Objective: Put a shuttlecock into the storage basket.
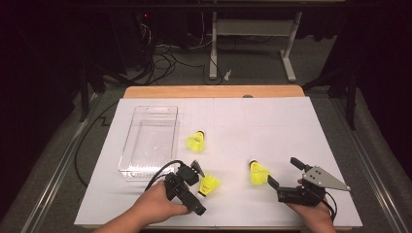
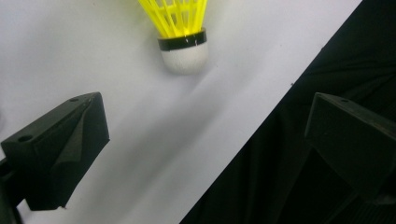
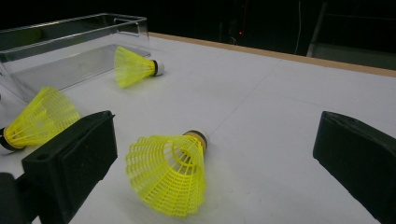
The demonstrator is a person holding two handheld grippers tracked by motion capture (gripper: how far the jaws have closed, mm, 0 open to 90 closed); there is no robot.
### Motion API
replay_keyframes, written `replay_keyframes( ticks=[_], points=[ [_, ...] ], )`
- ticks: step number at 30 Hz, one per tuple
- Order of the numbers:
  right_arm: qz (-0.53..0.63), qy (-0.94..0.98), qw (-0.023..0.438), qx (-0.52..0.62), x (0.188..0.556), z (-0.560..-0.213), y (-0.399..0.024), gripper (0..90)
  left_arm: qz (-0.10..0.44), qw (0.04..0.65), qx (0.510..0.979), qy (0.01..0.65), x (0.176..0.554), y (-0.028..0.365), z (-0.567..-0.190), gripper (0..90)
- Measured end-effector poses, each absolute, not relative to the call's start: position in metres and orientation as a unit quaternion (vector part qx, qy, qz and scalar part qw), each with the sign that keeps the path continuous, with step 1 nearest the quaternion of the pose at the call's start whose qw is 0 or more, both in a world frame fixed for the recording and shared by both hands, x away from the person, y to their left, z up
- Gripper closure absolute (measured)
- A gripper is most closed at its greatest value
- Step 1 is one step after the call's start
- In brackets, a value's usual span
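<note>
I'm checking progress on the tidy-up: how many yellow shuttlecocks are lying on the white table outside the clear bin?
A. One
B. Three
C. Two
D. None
B. Three shuttlecocks lie on the white table: one beside the clear bin at, one by the left gripper at, one by the right gripper at.

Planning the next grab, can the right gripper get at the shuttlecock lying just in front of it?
Probably yes. The right gripper has its jaws wide open, and the shuttlecock lies on its side on the white table between them, with nothing in between.
</note>
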State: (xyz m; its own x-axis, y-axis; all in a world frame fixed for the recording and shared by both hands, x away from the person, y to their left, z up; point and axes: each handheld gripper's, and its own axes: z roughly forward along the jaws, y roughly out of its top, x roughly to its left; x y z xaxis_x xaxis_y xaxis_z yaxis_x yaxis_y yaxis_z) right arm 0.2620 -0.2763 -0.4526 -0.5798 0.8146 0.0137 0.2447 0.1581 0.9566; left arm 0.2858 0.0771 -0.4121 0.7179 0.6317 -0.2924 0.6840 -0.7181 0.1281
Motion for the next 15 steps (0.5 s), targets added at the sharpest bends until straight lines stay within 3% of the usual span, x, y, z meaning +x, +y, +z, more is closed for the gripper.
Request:
replay_keyframes(
  ticks=[10,15],
  points=[
    [0.532,0.712,0.268,0.372,0.2618,-0.4523,-0.2763,0.4,-0.116,0.116,0.920,0.357,0.2900,0.0713,-0.4132,2.3],
    [0.532,0.711,0.268,0.373,0.2616,-0.4522,-0.2769,0.4,-0.125,0.104,0.924,0.347,0.2910,0.0665,-0.4158,8.2]
  ],
)
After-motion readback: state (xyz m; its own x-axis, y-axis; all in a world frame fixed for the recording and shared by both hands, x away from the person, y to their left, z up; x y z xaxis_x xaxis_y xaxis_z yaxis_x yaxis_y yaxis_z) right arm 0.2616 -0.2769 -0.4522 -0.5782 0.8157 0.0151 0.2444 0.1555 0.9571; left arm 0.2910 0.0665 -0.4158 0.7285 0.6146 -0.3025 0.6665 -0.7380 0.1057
